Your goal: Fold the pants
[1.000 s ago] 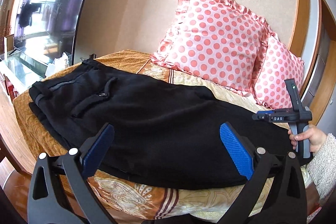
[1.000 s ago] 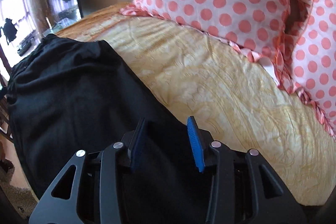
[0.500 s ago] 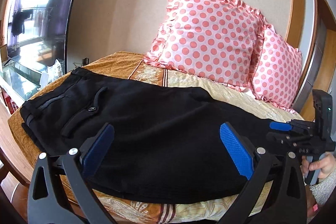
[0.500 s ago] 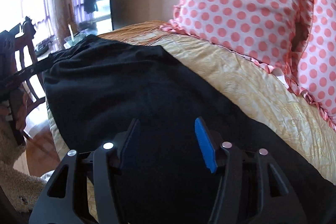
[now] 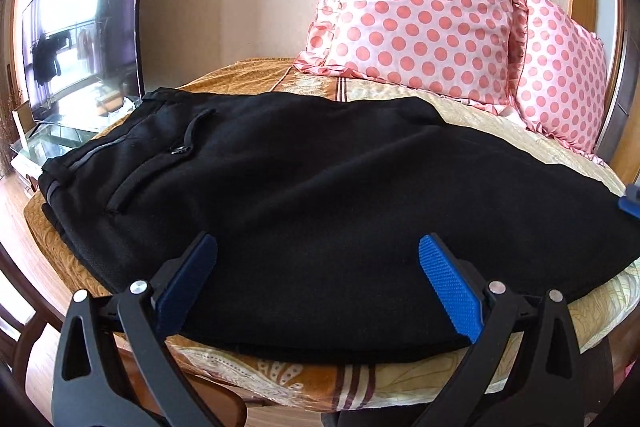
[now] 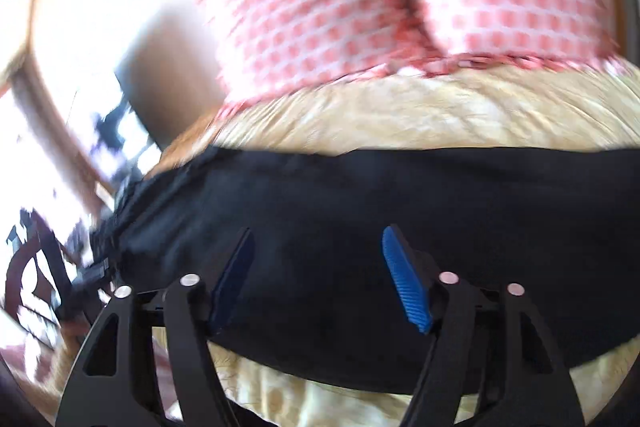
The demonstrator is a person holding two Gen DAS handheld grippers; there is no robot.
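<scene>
The black pants [image 5: 320,195] lay flat across the bed [image 5: 360,383], already doubled leg on leg by the look of it, the waistband and buttoned back pocket off beyond the left gripper's [image 5: 318,285] left finger, the leg end running out past its right finger. That gripper hung wide open with nothing in it, both blue pads poised above the near hem of the cloth. The right gripper [image 6: 318,275] was opening too, pads apart over black fabric, nothing pinched between them as far as the blurred view showed. This cloth read as soft and limp, middling in weight, matte enough not to slip; it would sag and drag rather than hold a line. My call: pinch both stacked layers at the near edge or at the leg end, corners first, so the fold carries evenly. Ahead of the fingers sat bare bedspread, then the polka-dot pillows [image 5: 420,11], near the far seam of the pants. The bed's front edge dropped away just under the fingers, so cloth pulled that way could slide off.
</scene>
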